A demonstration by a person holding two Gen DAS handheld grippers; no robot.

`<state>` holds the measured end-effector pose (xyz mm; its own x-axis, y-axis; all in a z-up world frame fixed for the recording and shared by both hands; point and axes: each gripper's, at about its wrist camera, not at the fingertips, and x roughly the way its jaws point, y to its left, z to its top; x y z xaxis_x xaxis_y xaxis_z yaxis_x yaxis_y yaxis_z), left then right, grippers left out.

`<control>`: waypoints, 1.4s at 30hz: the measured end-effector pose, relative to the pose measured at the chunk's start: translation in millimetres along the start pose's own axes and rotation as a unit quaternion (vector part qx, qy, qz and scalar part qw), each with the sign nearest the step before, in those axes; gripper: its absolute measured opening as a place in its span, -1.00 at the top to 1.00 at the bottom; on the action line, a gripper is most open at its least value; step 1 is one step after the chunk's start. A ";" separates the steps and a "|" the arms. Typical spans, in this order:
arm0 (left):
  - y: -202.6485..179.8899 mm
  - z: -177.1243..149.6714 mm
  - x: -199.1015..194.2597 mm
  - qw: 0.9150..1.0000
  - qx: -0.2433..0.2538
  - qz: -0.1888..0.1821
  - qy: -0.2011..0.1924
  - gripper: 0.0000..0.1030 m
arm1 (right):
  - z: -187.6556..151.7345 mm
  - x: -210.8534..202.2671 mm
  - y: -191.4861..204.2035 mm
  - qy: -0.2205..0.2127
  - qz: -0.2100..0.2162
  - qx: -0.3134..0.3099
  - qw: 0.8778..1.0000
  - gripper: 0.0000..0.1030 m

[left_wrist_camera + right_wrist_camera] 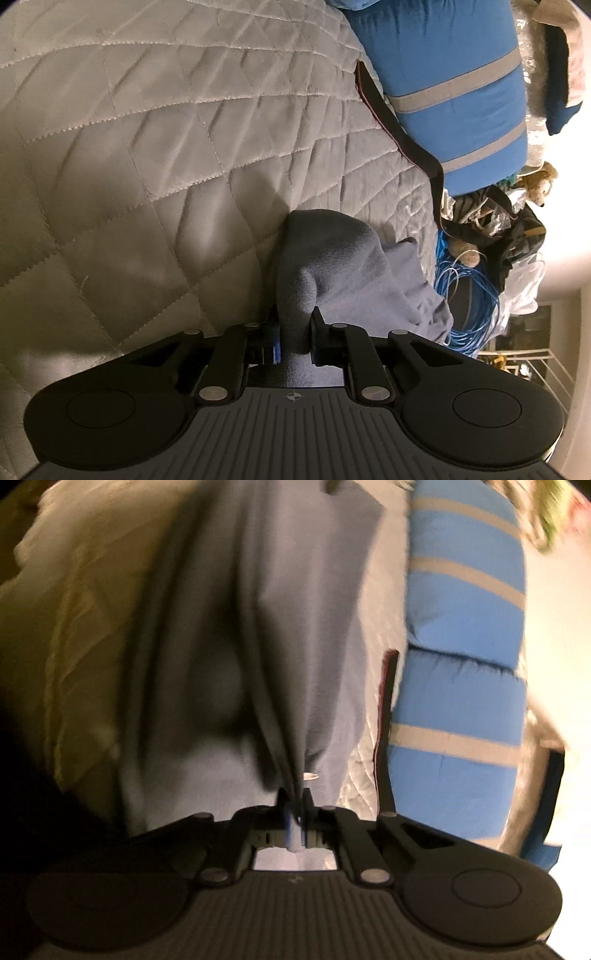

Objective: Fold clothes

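A grey-blue fleece garment lies bunched on the quilted grey bedspread. In the left wrist view my left gripper is shut on a thick fold of it, the cloth rising up between the black fingers. In the right wrist view, which is blurred, the same garment stretches away from me in long folds. My right gripper is shut on a thin gathered pinch of its edge. The rest of the garment's outline is hidden by its own folds.
A blue pillow with grey stripes lies along the right side of the bed, a dark strap beside it. Coiled blue cable, bags and clutter sit beyond the bed's right edge. Pale bedding is at the left.
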<state>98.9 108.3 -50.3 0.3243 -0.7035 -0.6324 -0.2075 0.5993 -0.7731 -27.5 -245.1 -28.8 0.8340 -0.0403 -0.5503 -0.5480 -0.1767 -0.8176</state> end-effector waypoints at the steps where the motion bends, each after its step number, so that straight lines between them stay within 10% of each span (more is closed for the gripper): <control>1: -0.1 0.0 -0.1 1.000 0.000 0.000 0.000 0.75 | 0.0 1.2 1.6 0.006 0.006 -0.005 1.000 0.38; 6: 5.2 -0.8 1.4 1.000 -0.010 -0.012 0.006 0.61 | -8.6 -3.4 -7.0 0.019 0.011 0.052 0.998 -0.50; 14: 10.0 -10.1 9.3 0.997 -0.003 -0.073 0.004 0.27 | -22.1 -30.8 -26.8 -0.019 -0.015 0.232 0.972 -0.66; 18: 8.9 -13.3 16.2 0.998 0.002 -0.070 0.003 0.72 | -29.9 -37.9 -23.5 -0.020 -0.018 0.322 0.946 -0.67; 29: -17.4 -12.1 -17.8 0.998 0.055 0.004 -0.028 0.80 | -47.9 -50.5 -25.3 -0.030 -0.035 0.426 0.904 -0.77; 42: -13.9 -10.7 -175.7 0.972 0.057 0.200 -0.113 0.80 | -27.4 -69.9 -36.6 -0.074 -0.056 0.405 0.909 -0.85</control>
<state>35.0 219.5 71.1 0.4358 -0.3116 -0.8444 -0.2591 0.8550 -0.4492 -64.0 -262.8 44.2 0.9027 0.0771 -0.4234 -0.3775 0.6142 -0.6930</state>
